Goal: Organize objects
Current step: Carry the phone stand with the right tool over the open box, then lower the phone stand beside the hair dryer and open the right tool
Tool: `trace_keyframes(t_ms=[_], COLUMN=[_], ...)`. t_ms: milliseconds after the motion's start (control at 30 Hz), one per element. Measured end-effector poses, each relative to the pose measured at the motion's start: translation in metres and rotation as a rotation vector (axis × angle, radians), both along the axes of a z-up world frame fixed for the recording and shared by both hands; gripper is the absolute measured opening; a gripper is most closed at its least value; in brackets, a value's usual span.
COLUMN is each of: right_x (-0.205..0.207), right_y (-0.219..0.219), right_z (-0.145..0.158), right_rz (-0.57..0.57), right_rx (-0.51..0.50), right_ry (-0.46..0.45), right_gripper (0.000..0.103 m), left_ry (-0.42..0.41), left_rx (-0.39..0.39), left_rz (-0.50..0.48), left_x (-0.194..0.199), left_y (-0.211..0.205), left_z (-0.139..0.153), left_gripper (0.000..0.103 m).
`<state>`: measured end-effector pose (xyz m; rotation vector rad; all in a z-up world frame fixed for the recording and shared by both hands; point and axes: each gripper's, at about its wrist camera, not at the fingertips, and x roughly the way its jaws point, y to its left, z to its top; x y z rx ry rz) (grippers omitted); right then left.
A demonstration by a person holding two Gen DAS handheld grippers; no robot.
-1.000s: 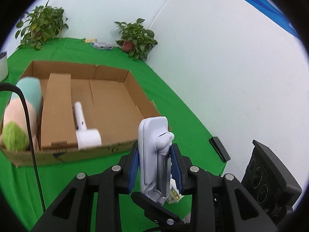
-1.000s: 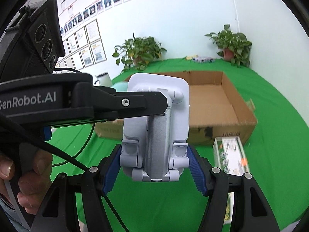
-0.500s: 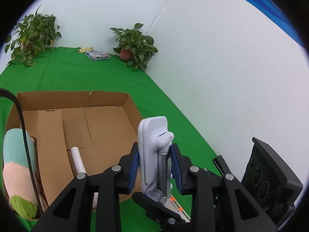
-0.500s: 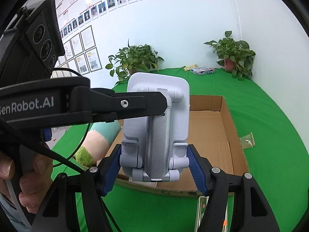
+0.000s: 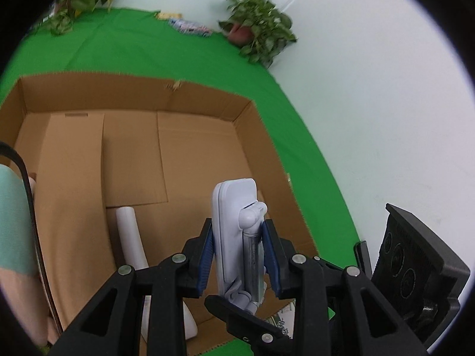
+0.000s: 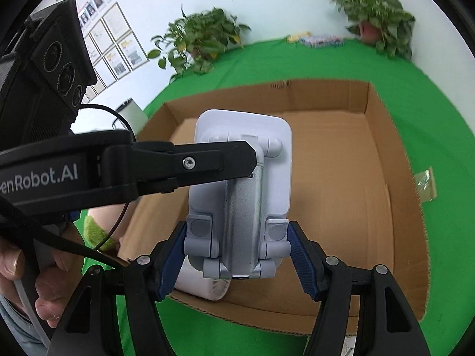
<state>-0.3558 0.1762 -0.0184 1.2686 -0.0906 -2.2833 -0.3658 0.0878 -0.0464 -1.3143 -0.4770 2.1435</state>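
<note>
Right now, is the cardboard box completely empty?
No, a white roller-like object lies on the floor of the cardboard box.

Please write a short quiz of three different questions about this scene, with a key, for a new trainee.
1. True or false: both claws are shut on the stand.
2. What does the stand hang over? A) the box B) a plant C) the bare cloth
3. Fill in: the white roller lies ____ the box.

Key:
1. True: the left claw grips its sides, the right claw its base.
2. A
3. inside
</note>
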Motion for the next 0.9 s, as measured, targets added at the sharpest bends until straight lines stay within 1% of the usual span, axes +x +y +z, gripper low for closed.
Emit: trace_keyframes(t_ms=[133, 267, 367, 433, 567, 633, 767, 833, 900], right_x=[-0.026, -0.038, -0.038, -0.038, -0.032, -0.029, -0.027, -0.025, -0.023], right_y=[0.005, 0.009, 0.011, 0.013, 0.013, 0.013, 0.013, 0.011, 0.009], right_z=[-0.033, -0.058, -0.068, -0.075, -0.088, -0.094, -0.095, -0.092, -0.088], right_rz=[0.013, 0.014, 0.01, 0.009, 0.006, -0.002, -0.007, 0.01, 0.042], right_rx=[0.01, 0.021, 0.027, 0.035, 0.038, 0.042, 0.038, 0.046, 0.043], right_ry=[-0.095, -0.16, -0.201, -0.234, -0.308, -0.338, -0.35, -0.353, -0.349], right_gripper=[0.063, 0.063, 0.063, 0.063, 0.064, 0.064, 0.065, 0.068, 0.073], left_ry=[-0.072, -0.121, -0.154, -0.176, -0.243, -0.247, -0.27, -0.257, -0.228], left_rx=[-0.01, -0.015, -0.026, -0.053, -0.063, -0.079, -0.101, -0.106, -0.088], left_rz=[0.001, -0.006, -0.011, -0.015, -0.005, -0.001, 0.016, 0.022, 0.018], left_x=[-0.012, -0.016, -0.014, -0.012, -0.008, -0.006, -0.002, 0.001, 0.007], left_y=[0.003, 0.006, 0.008, 0.011, 0.011, 0.011, 0.009, 0.006, 0.001], left_z=[-0.027, -0.043, -0.053, -0.059, -0.076, -0.078, -0.076, -0.071, -0.062], left_gripper=[0.031, 0.031, 0.032, 0.033, 0.032, 0.032, 0.034, 0.035, 0.039])
